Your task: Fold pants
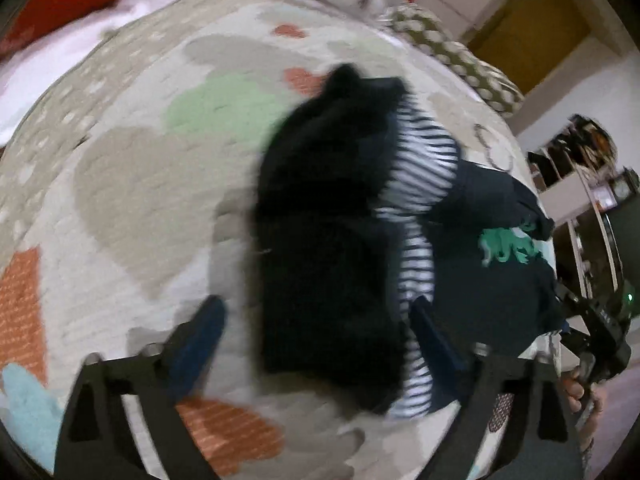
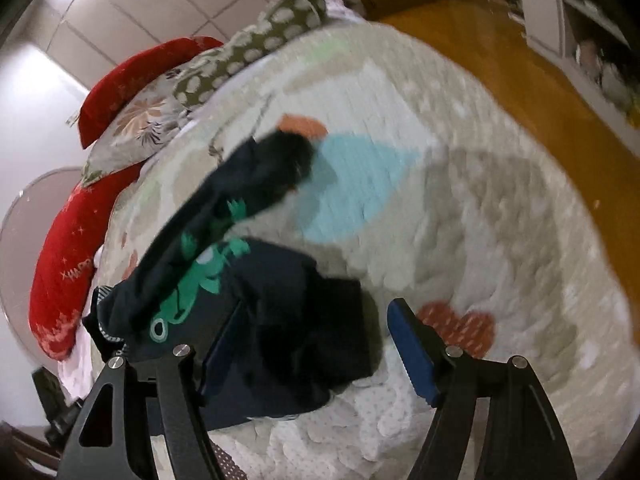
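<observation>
Dark pants [image 1: 332,232] lie in a folded bundle on the patterned bedspread [image 1: 132,184], next to a black-and-white striped garment [image 1: 420,184] and a navy garment with a green print [image 1: 504,248]. My left gripper [image 1: 316,332] is open and hovers over the near end of the pants, one finger on each side. In the right wrist view the dark clothes pile [image 2: 288,320] with the green print [image 2: 192,284] lies at the lower left. My right gripper [image 2: 316,344] is open above its edge. Both views are blurred.
Red pillows [image 2: 68,252], a floral pillow [image 2: 136,128] and a green dotted pillow [image 2: 256,44] line the head of the bed. An orange floor [image 2: 560,100] and shelves [image 1: 576,160] lie beyond the bed's edge. The other gripper's handle [image 1: 600,336] shows at the right.
</observation>
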Motion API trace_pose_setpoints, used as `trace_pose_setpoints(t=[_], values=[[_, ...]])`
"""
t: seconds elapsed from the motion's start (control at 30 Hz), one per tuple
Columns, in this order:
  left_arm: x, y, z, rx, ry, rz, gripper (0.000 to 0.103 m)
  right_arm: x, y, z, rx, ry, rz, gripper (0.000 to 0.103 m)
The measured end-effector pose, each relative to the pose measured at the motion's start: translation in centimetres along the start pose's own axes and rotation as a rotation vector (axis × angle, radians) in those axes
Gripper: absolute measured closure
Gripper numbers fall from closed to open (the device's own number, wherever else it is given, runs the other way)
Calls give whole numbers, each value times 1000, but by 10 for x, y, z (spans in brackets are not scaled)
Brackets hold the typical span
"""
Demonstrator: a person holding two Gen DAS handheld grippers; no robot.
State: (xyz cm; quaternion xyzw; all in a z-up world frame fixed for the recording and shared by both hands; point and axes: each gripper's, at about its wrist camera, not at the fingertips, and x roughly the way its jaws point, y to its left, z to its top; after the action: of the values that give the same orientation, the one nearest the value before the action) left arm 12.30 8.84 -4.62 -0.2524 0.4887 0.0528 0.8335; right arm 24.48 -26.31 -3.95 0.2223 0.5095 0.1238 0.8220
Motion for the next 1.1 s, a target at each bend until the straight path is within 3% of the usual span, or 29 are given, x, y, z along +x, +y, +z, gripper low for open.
trace_pose_setpoints(t=[0.07,0.1,0.13,0.17,0.27,0.4,0.57,0.67,0.77,0.83,0.87,0.97,1.1], values=[[12,-14,4,-3,22,-48,7,5,2,-4,5,-20,9,26],[19,-20,7,-20,31,-40,11,7,6,-5,-5,-23,15,35],[21,-24,9,-23,36,-7,41,11,9,-5,-12,-9,29,47],[21,-28,10,-8,34,69,72,15,11,-4,-5,14,46,76],[4,-24,6,-10,31,28,79,14,14,-9,8,43,75,86],[-28,-15,0,8,-7,49,80,-9,22,-18,-45,18,92,88],[-61,10,-21,-18,2,28,79,-39,29,-43,-75,20,157,88],[-65,20,-42,-23,14,41,71,-53,26,-67,-88,30,190,88],[-58,31,-57,-59,31,47,65,-54,14,-92,-102,31,126,88],[-62,39,-63,-97,24,25,64,-46,0,-99,-75,51,64,82],[-66,42,-65,-108,9,24,63,-43,-10,-101,-35,58,37,80],[-95,50,-75,-123,-76,29,57,-52,-32,-98,89,49,98,70],[-125,53,-82,-108,-184,53,44,-74,-16,-68,17,-61,18,61]])
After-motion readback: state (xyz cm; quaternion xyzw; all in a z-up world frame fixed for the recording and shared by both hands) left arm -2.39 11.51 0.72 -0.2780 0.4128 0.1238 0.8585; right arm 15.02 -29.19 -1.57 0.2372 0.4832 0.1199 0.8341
